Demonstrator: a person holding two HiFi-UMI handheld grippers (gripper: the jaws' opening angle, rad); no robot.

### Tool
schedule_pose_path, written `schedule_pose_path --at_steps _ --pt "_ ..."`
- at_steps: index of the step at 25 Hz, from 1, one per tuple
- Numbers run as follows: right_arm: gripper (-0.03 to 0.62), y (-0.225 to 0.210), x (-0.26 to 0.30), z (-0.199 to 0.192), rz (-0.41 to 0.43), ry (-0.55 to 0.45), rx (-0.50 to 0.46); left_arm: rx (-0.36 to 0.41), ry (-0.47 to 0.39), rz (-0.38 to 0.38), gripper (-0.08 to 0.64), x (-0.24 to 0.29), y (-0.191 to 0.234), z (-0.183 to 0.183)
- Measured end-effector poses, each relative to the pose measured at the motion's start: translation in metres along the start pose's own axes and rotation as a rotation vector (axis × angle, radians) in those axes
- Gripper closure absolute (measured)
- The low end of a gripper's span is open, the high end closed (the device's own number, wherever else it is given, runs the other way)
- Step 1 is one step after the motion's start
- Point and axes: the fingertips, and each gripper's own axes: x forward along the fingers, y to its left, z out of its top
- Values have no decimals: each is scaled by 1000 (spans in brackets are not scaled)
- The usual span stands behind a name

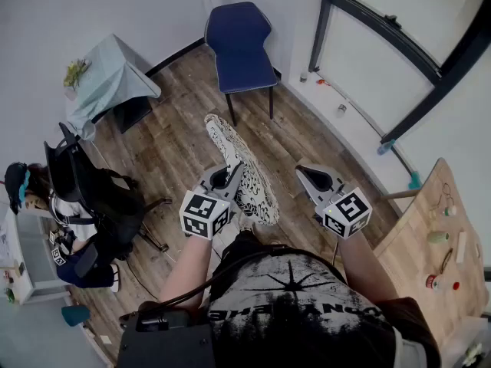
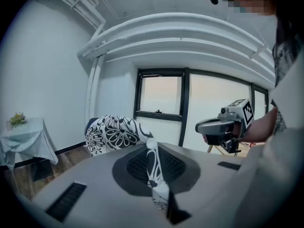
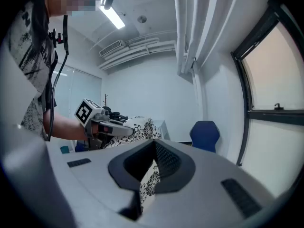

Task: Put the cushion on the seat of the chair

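Left claw (image 1: pixel 232 169) pinches the cushion (image 1: pixel 230 140) edge, long axis aimed across floor (image 1: pixel 184 144) at the chair (image 1: pixel 242 48); right claw (image 1: pixel 302 169) closed, apart.

The cushion (image 1: pixel 257 192) is white with a black floral print. The chair (image 1: pixel 242 44) has a dark blue seat and back on dark legs. The floor (image 1: pixel 180 148) is brown wood planking. The left tool (image 1: pixel 234 169) and right tool (image 1: pixel 305 172) are grey with black pads, and their cubes are white with black square markers. A draped cloth (image 1: pixel 107 79) is pale grey-green. The table (image 1: pixel 426 228) is light wood, and the window frame (image 1: pixel 430 60) is black.
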Motion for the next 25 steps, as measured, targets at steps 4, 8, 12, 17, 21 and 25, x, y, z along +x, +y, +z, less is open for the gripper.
schedule_pose_path --at_steps 4,8,12,17,21,25 --pt "574 3 -1 -2 19 -10 12 9 14 1 537 -1 -1 -3" --pt "574 3 0 2 27 -28 19 8 24 -5 537 1 -1 -4" --pt "574 4 -2 6 53 -61 51 -3 23 -10 537 4 -3 -2" --pt "574 -1 -4 3 58 -62 62 4 34 -20 537 15 -7 -4" --pt "574 -7 -4 0 45 -56 69 20 62 -31 537 25 -11 -9" --pt "574 -14 1 -5 42 -49 68 30 78 -54 537 39 -12 -11"
